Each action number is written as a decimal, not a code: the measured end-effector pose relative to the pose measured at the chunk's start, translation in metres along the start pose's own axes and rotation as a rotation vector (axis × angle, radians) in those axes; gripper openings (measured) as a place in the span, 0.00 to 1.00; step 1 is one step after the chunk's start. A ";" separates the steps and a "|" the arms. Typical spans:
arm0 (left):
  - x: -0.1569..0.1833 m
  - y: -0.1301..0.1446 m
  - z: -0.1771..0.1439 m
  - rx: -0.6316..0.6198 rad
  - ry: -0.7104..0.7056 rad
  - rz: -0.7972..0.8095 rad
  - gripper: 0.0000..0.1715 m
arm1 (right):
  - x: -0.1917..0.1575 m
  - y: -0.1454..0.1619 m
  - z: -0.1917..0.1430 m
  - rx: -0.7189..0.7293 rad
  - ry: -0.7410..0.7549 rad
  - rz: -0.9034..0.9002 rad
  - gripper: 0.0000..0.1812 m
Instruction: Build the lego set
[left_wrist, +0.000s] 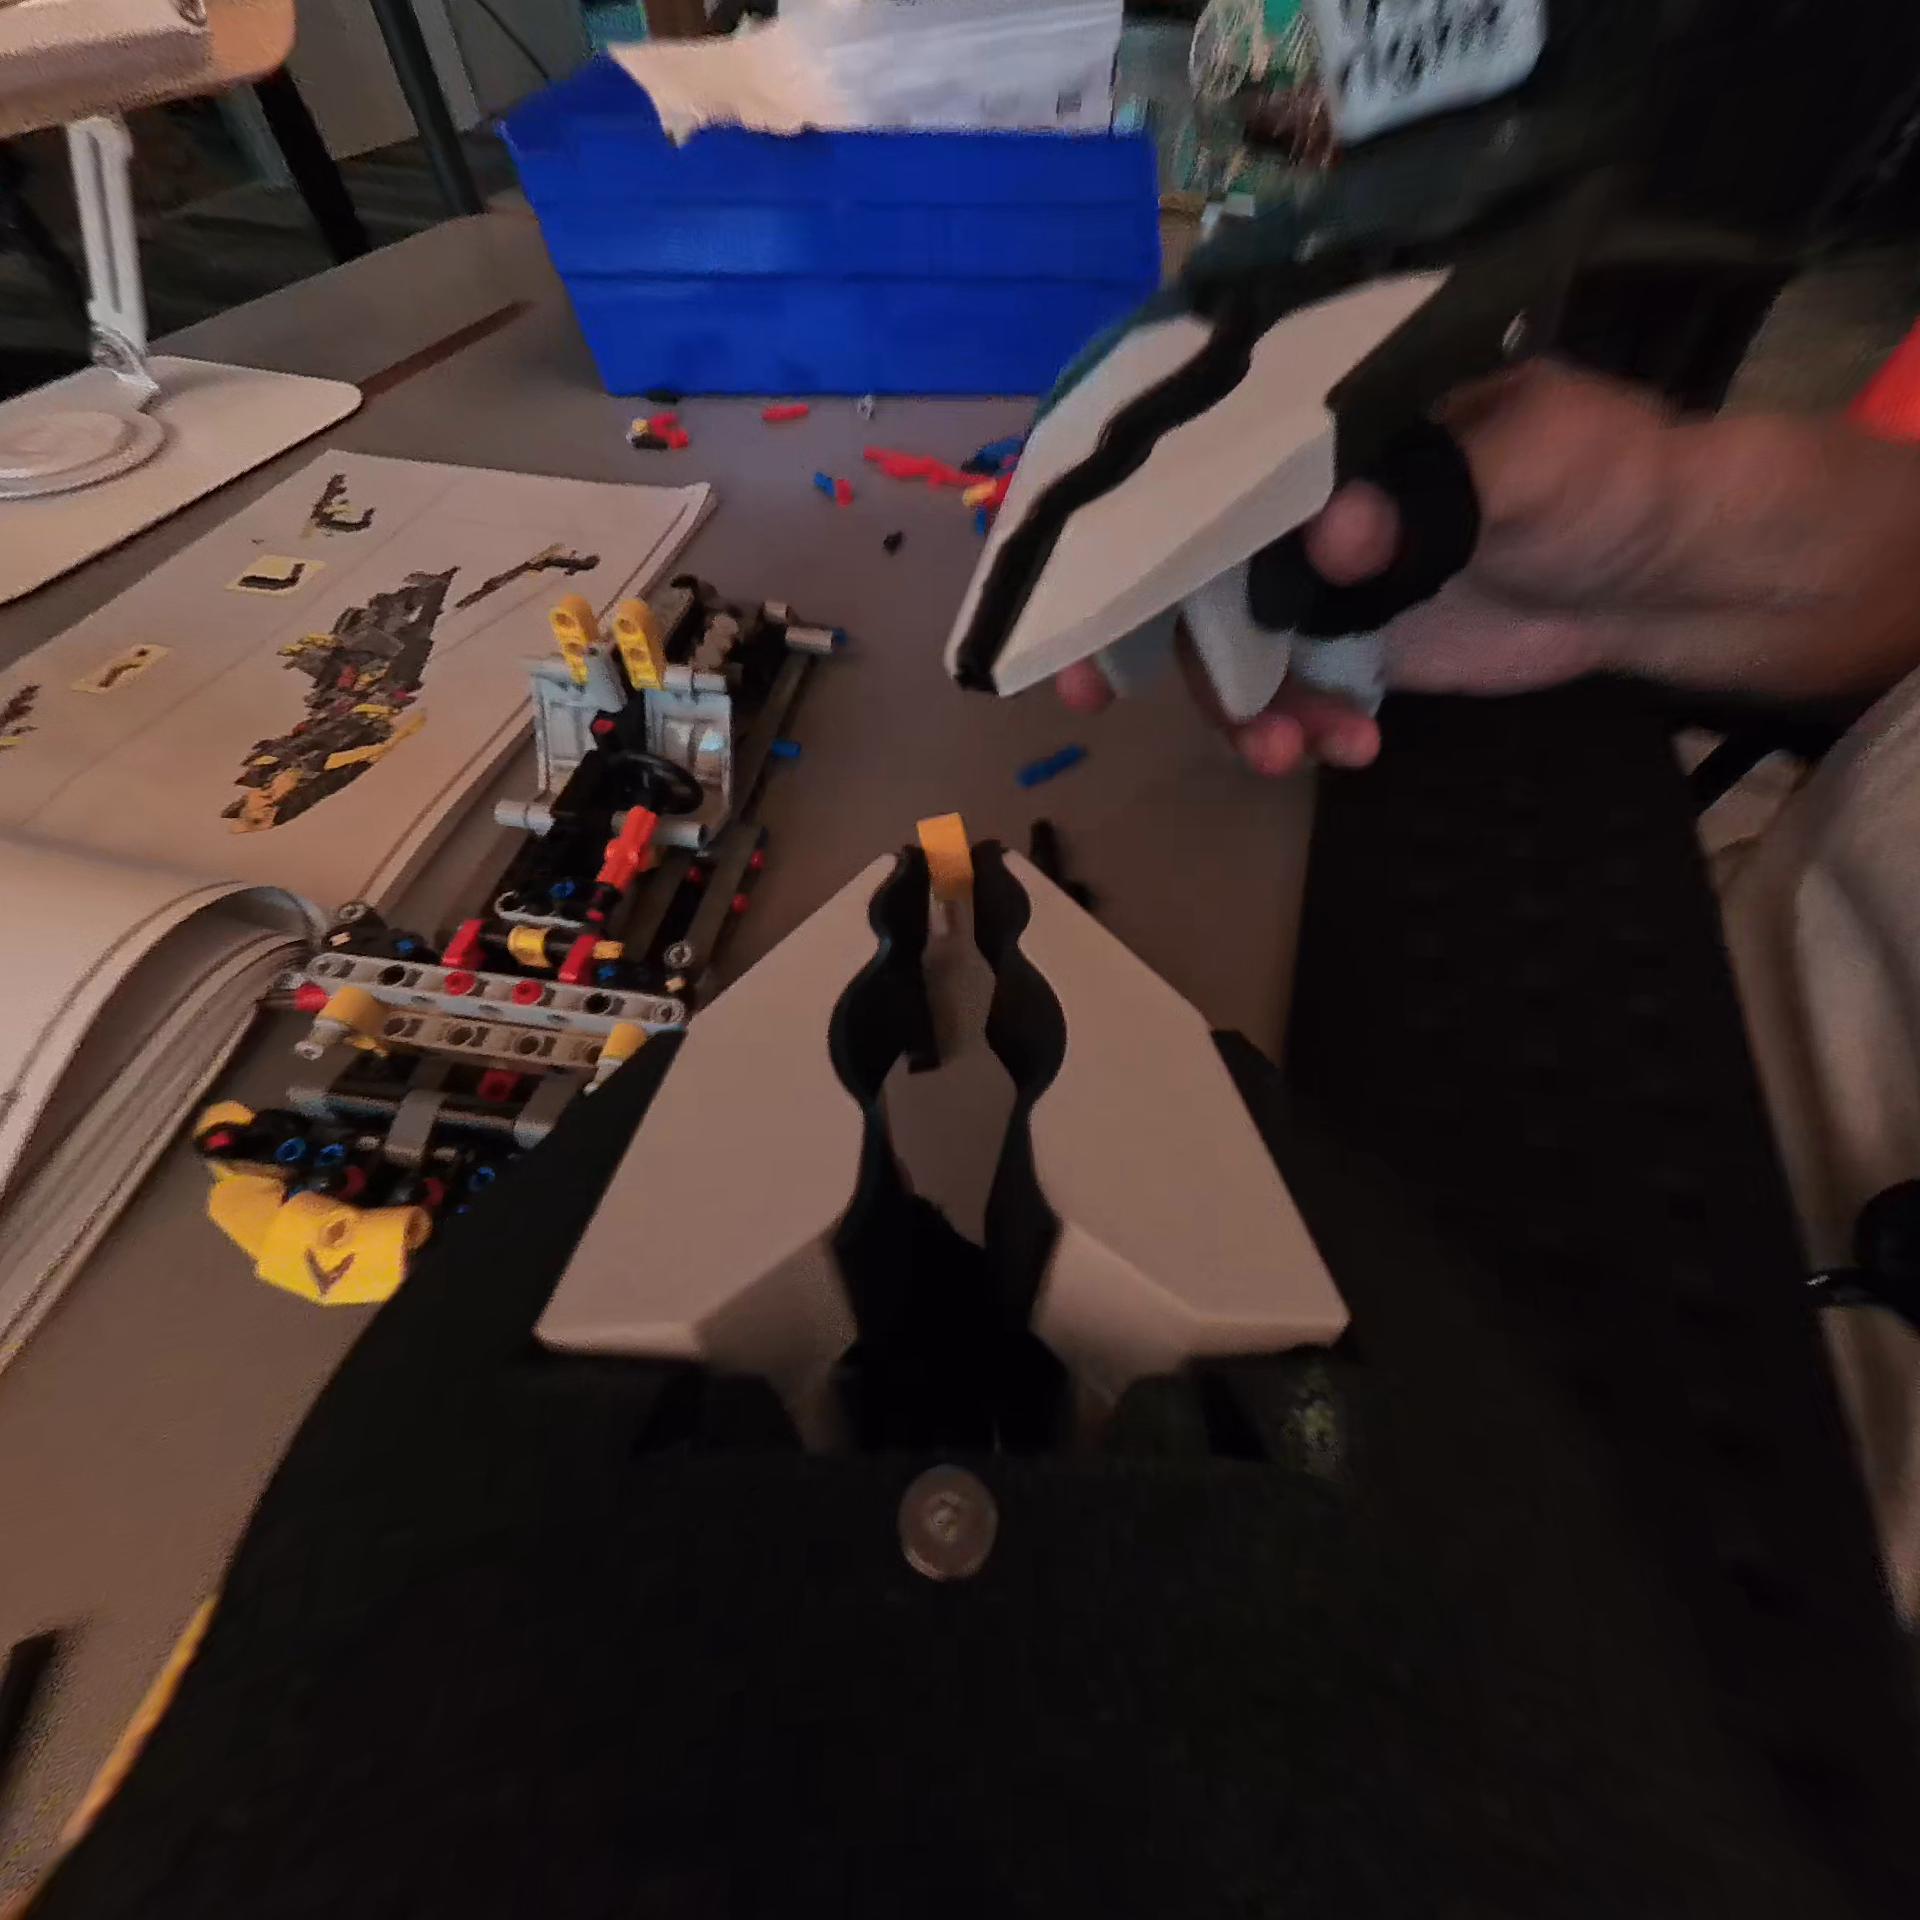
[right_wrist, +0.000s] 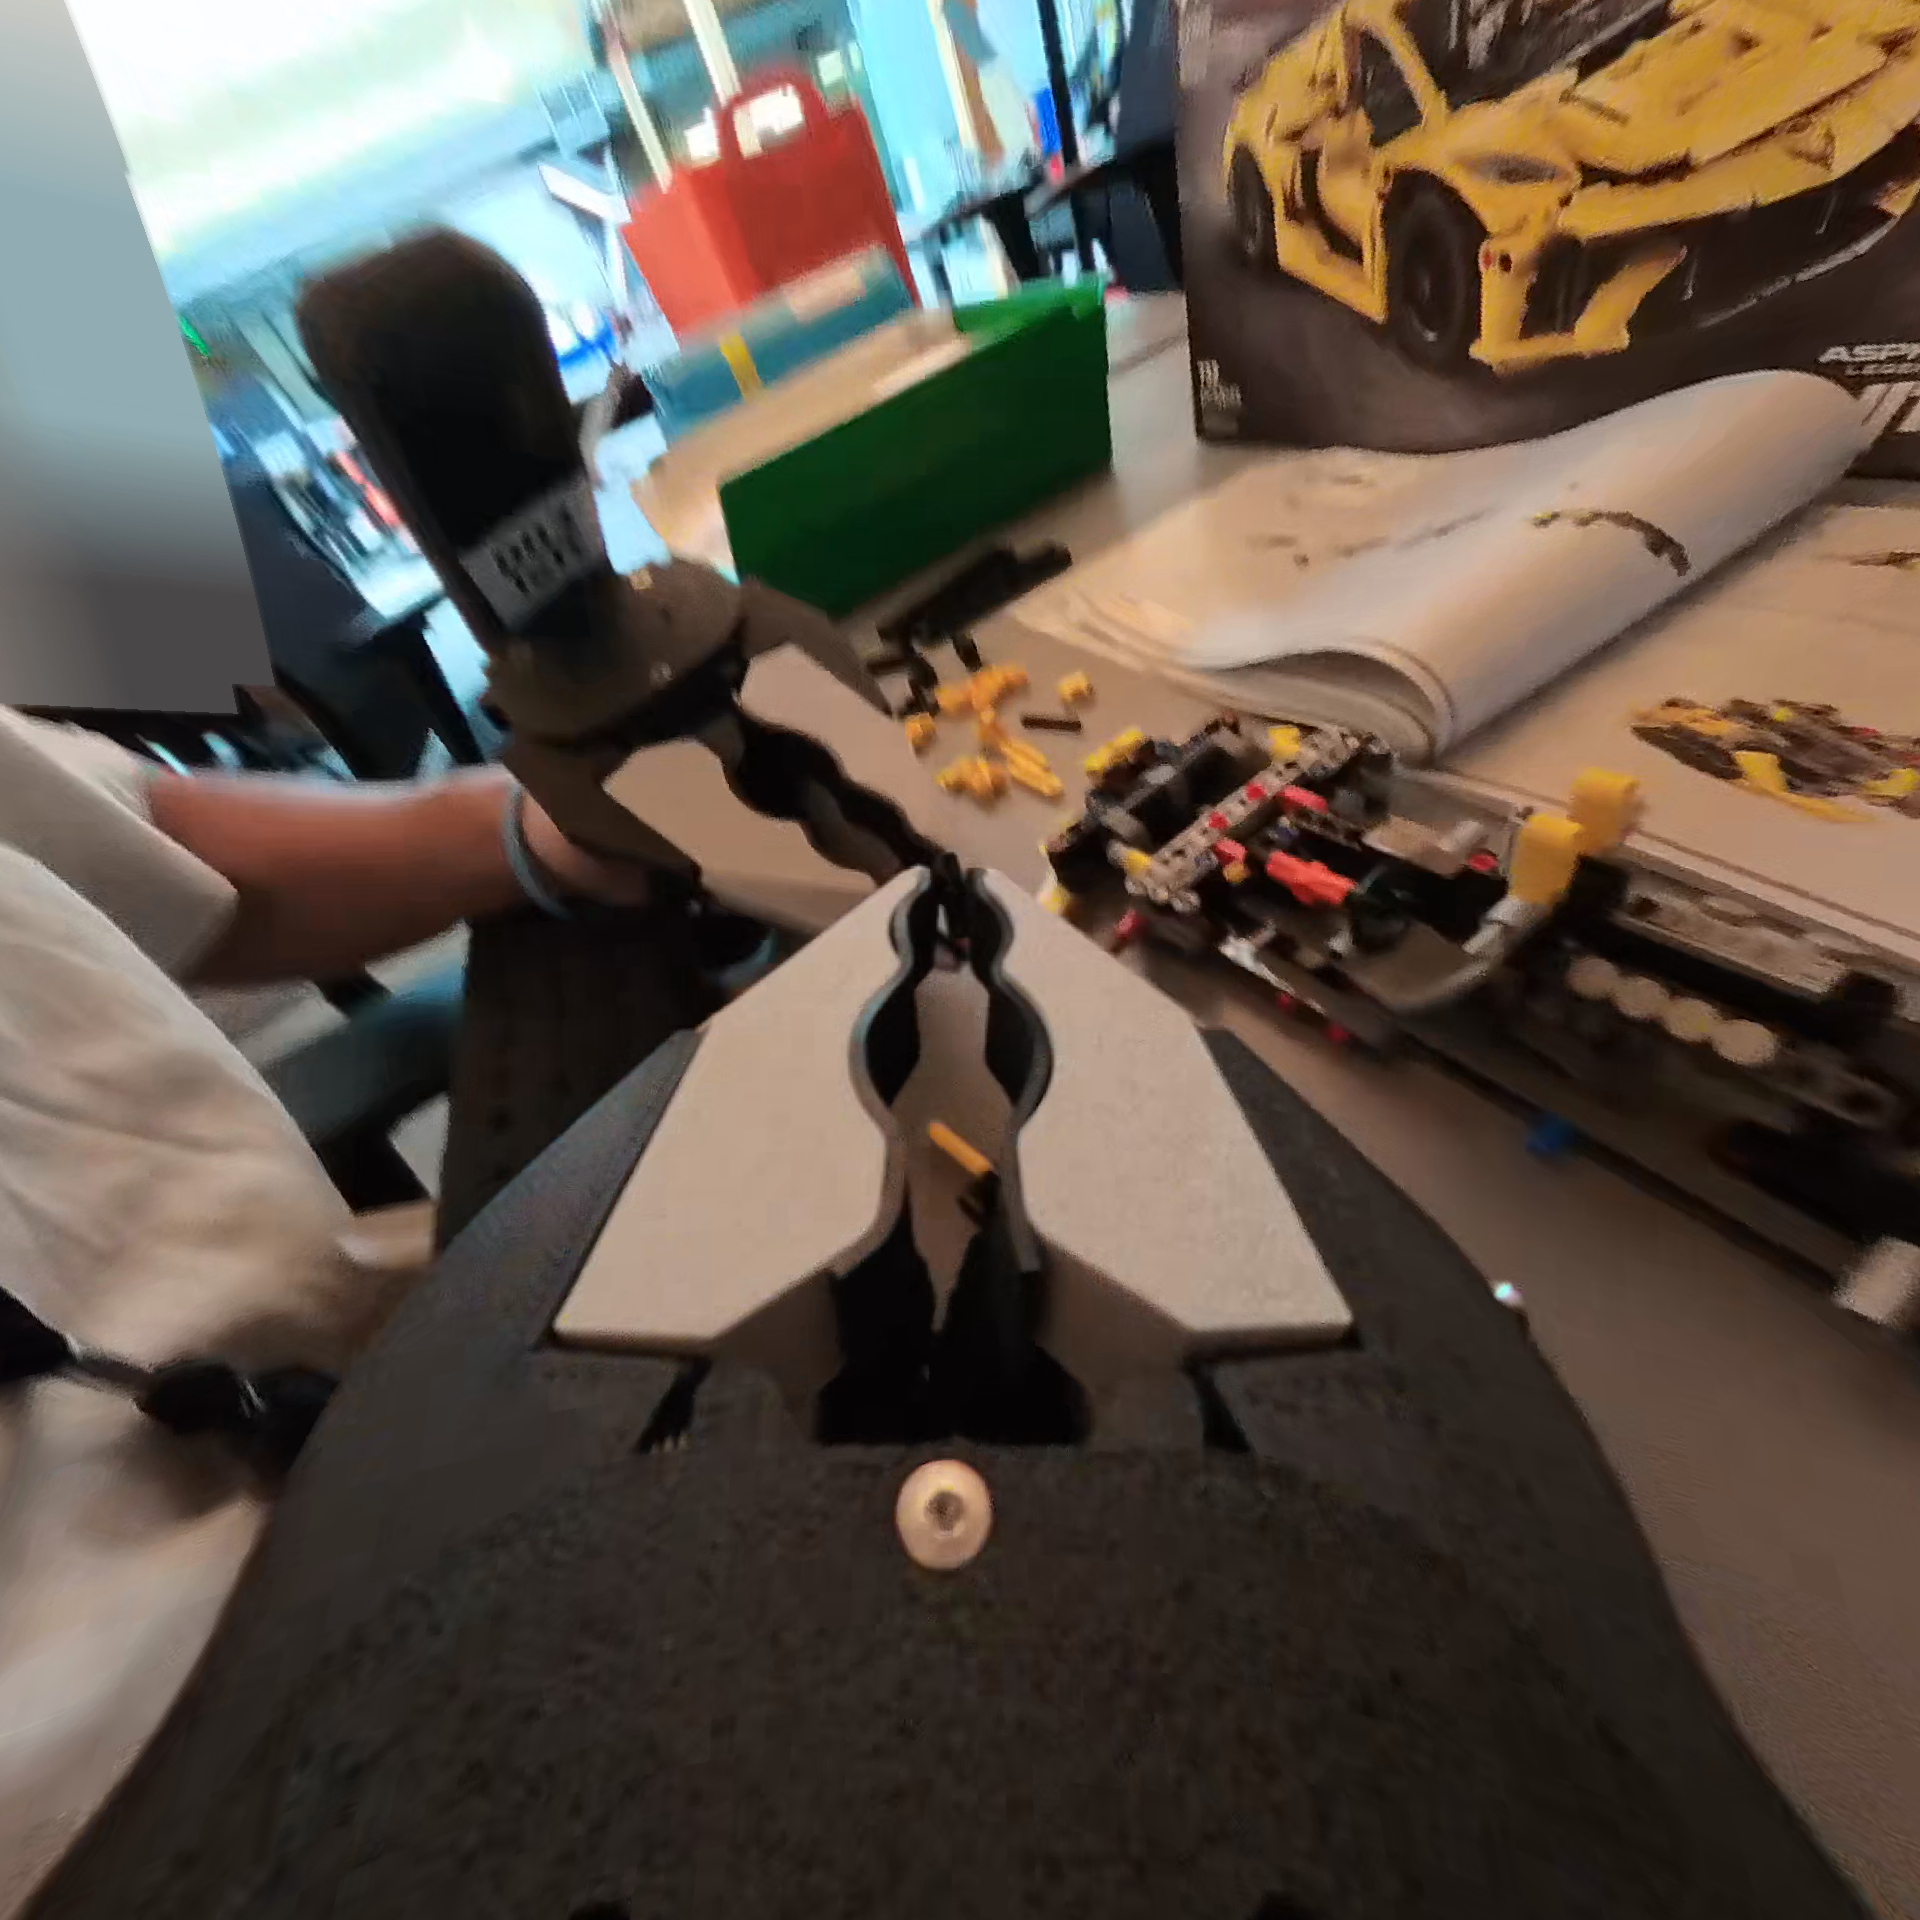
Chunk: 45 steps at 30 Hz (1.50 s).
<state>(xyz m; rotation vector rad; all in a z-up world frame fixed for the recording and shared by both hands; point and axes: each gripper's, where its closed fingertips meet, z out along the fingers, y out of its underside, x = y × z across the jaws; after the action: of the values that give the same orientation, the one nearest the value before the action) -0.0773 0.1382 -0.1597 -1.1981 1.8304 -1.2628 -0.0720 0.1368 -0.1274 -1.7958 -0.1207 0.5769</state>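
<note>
The part-built lego car chassis (left_wrist: 582, 883) lies on the grey table beside the open instruction booklet (left_wrist: 312, 665); it also shows in the right wrist view (right_wrist: 1299, 862). My left gripper (left_wrist: 945, 868) is shut on a small yellow piece (left_wrist: 945, 847), held above the table right of the chassis. My right gripper (right_wrist: 948, 883) is shut on a small black piece (right_wrist: 949, 904); in the left wrist view it hangs, blurred, above and beyond the left one (left_wrist: 971, 670). In the right wrist view the left gripper (right_wrist: 920, 847) almost meets the right one's tips. A small yellow-and-black piece (right_wrist: 956, 1153) shows through the right fingers' gap.
A blue bin (left_wrist: 852, 270) stands at the back, with loose red and blue pieces (left_wrist: 914, 468) before it. A green bin (right_wrist: 914, 468), loose yellow pieces (right_wrist: 987, 748), black pieces (right_wrist: 935, 613) and the set's box (right_wrist: 1507, 208) show too. A blue pin (left_wrist: 1049, 764) lies near. Both grippers' tips are close together, under 4 cm apart. The blue pin (left_wrist: 1049, 764) is about 12 cm from both grippers' fingertips.
</note>
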 end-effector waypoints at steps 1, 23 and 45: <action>0.001 -0.005 -0.001 0.030 0.025 -0.047 0.04 | -0.001 -0.006 0.003 0.044 -0.013 0.024 0.02; -0.006 -0.027 -0.013 0.155 0.063 -0.169 0.04 | -0.003 0.007 0.023 -0.029 0.026 -0.073 0.03; -0.004 -0.016 -0.003 0.077 0.040 -0.101 0.04 | -0.009 -0.010 0.025 0.095 0.001 -0.092 0.02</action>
<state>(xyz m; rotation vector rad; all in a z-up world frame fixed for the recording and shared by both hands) -0.0729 0.1408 -0.1436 -1.2453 1.7512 -1.4098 -0.0889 0.1584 -0.1199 -1.6895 -0.1717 0.5086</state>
